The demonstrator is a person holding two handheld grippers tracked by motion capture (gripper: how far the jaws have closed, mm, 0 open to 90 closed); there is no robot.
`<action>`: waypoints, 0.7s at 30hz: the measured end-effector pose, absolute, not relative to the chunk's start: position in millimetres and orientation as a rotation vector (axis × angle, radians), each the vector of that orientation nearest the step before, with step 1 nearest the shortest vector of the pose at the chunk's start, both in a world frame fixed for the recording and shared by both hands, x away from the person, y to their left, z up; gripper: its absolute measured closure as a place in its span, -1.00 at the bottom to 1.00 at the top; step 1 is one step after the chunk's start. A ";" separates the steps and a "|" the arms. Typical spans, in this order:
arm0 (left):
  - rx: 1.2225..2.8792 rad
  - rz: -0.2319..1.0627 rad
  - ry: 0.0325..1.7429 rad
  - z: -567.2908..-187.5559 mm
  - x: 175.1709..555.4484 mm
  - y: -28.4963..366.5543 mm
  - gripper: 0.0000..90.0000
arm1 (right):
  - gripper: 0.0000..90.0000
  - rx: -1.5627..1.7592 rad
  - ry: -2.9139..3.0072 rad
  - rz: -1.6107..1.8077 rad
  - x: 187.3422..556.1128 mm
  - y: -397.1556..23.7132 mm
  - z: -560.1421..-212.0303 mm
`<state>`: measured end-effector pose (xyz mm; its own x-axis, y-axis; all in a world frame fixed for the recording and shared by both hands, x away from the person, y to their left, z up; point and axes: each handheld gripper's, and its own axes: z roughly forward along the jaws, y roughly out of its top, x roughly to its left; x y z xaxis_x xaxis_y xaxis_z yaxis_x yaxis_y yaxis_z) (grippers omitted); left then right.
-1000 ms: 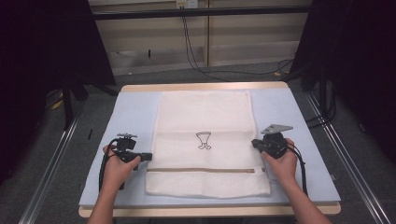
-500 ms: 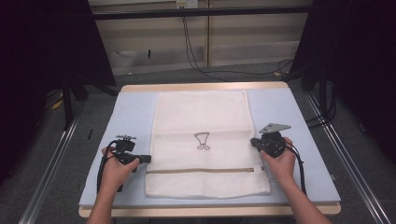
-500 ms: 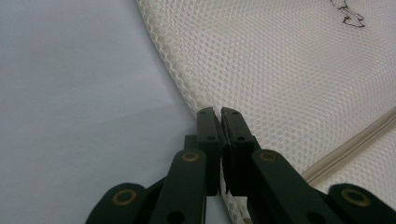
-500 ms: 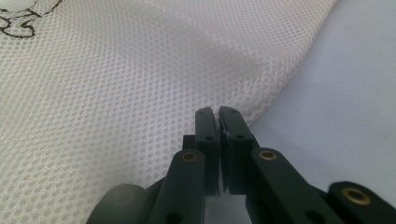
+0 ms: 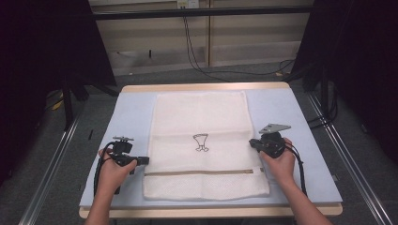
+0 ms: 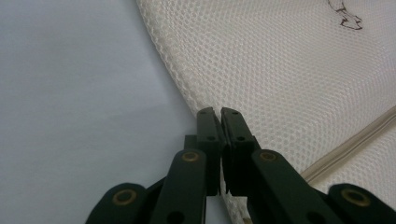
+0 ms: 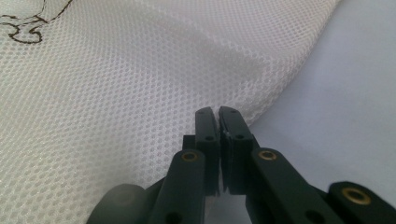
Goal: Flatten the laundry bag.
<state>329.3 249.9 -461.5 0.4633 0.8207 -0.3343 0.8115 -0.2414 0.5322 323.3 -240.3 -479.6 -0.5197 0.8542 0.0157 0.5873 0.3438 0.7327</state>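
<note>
- I see the table (image 5: 300, 122) with its pale blue top; the mesh laundry bag (image 5: 199, 122) lies flat along its middle, spread full length, and I use it as my landmark.
- The bag's zipper band (image 5: 202, 172) crosses it near the end closest to me, and a small dark printed mark (image 5: 201, 142) sits about mid-bag.
- My left gripper (image 5: 144, 161) is at the bag's left edge, just above the zipper band. In the left gripper view its jaws are pressed together right on the mesh hem (image 6: 187, 88); I judge they pinch that edge.
- My right gripper (image 5: 252, 142) is at the bag's right edge, level with the printed mark. Its jaws are also squeezed together, with mesh (image 7: 140, 93) bunching into a low ridge ahead of them, so I read a pinch there too.
- Progress, as I judge it: 2 edge grips are taken, but the bag is not yet lifted or folded at all. The fold itself, probably carrying the near part over, is all still ahead.
</note>
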 end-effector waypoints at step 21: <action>2.057 0.030 1.385 -458.0 322.5 267.3 0.93 | 0.92 1.250 2.285 1.021 318.7 -227.7 -476.9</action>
<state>322.5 267.3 -458.0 0.4419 0.8361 -0.3250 0.8211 -0.2311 0.5220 318.7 -227.7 -476.9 -0.5536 0.8318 0.0412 0.5858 0.3538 0.7291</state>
